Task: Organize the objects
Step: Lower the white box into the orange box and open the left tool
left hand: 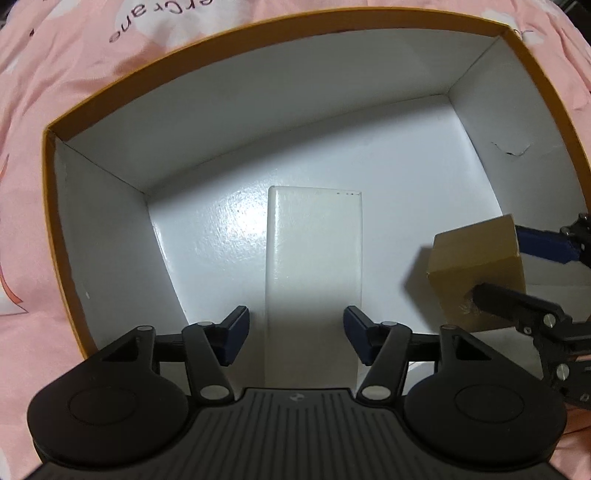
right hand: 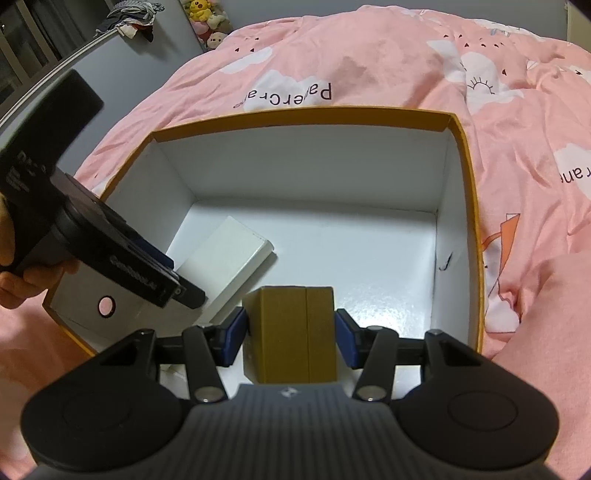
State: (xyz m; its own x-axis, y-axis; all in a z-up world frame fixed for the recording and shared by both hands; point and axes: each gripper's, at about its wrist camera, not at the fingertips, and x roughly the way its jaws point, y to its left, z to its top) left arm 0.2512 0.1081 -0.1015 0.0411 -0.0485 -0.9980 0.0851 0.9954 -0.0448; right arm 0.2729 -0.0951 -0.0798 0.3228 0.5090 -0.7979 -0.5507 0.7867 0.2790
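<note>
Two items in play: white box (left hand: 313, 280) lies flat on the floor of the orange-rimmed carton (left hand: 258, 33), brown box (right hand: 291, 332) hangs over its right half. Left gripper (left hand: 295, 336) straddles the white box with jaws apart, pads clear, looks like a release. Right gripper (right hand: 290, 332) is clamped on the brown box, angled down, likely to set it beside. Carton sits on the pink bed cover (right hand: 369, 62); its near wall and the white box's near end are hidden.
</note>
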